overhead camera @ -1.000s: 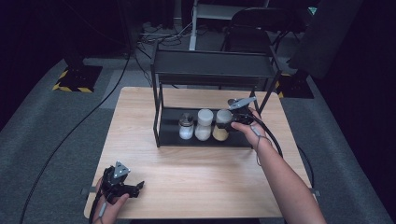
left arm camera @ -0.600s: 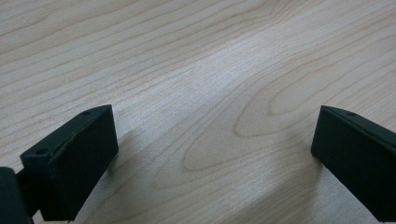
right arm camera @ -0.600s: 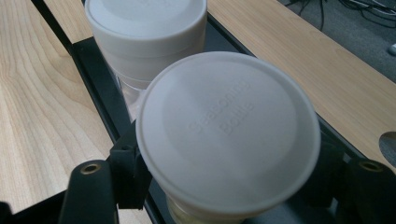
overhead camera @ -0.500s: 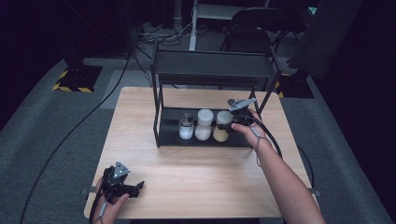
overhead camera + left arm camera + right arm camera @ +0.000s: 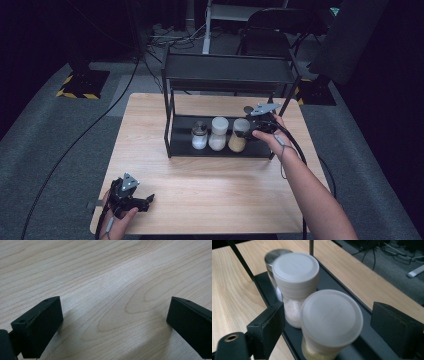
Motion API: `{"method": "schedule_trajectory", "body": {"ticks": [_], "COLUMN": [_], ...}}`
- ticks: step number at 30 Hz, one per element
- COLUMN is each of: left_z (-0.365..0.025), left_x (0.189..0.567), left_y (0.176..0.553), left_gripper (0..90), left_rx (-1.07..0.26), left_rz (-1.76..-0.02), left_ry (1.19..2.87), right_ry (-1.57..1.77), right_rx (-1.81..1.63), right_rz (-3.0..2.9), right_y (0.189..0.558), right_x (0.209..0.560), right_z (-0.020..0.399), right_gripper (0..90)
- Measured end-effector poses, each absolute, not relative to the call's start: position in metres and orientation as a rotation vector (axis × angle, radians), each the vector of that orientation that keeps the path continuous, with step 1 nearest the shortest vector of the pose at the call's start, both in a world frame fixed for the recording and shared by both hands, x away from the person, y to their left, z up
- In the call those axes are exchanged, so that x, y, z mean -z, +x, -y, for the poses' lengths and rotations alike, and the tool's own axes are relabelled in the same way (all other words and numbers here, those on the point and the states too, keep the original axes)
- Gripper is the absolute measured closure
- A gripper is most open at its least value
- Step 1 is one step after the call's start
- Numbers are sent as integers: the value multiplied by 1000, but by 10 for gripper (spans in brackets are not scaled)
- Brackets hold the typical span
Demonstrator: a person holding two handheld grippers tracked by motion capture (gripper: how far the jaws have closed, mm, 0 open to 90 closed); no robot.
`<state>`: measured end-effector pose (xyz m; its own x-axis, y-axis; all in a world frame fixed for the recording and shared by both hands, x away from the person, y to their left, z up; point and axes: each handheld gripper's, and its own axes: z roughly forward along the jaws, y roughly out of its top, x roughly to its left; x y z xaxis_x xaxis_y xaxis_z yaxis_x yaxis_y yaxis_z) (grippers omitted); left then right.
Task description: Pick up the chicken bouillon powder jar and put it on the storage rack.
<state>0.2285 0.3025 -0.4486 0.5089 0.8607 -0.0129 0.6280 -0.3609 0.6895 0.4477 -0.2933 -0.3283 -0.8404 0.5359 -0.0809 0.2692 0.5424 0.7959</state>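
Yellow-spice jar set on the rack shelf, our right claw letting go

Yellow-spice jar (image 5: 238,135) stands upright at the right end of a row of three on the lower shelf of the black rack (image 5: 220,150), which sits toward twelve o'clock on the wooden table (image 5: 215,190). At its nine o'clock, just beside it, stands the white-grain jar (image 5: 218,133), and beyond that the metal-capped shaker (image 5: 199,135).

Our right gripper (image 5: 248,131) reaches in from three o'clock. In the right gripper view its jaws have just been opening: the jar's pale cap (image 5: 331,316) sits between them, with a clear gap at the right pad and the left pad standing apart from the glass. We judge the step in hand to be the release and the draw-back.

To do it well, we should keep the jaws spread as they are and pull straight back toward three o'clock, level with the shelf, so that neither pad drags the jar along or tips it into its neighbour. We should also stay low enough to clear the rack's upper shelf (image 5: 227,75) and watch the right-hand post.

Our left gripper (image 5: 134,197) rests near seven o'clock on the table edge, jaws wide apart over bare wood, holding nothing.
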Motion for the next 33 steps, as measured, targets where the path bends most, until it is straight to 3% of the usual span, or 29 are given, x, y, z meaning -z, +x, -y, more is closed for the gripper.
{"method": "schedule_trajectory", "body": {"ticks": [16, 33], "left_z": [-302, -302], "left_x": [449, 449], "left_y": [229, 229], "left_gripper": [6, 6], "left_rx": [-469, -469], "left_rz": [-1212, -1212], "left_ry": [2111, 2111], "right_ry": [610, 559], "right_rx": [-1245, -1278], "right_rz": [-2418, -2438], "right_y": [396, 363], "right_x": [303, 303], "right_z": [327, 345], "right_gripper": [82, 80]}}
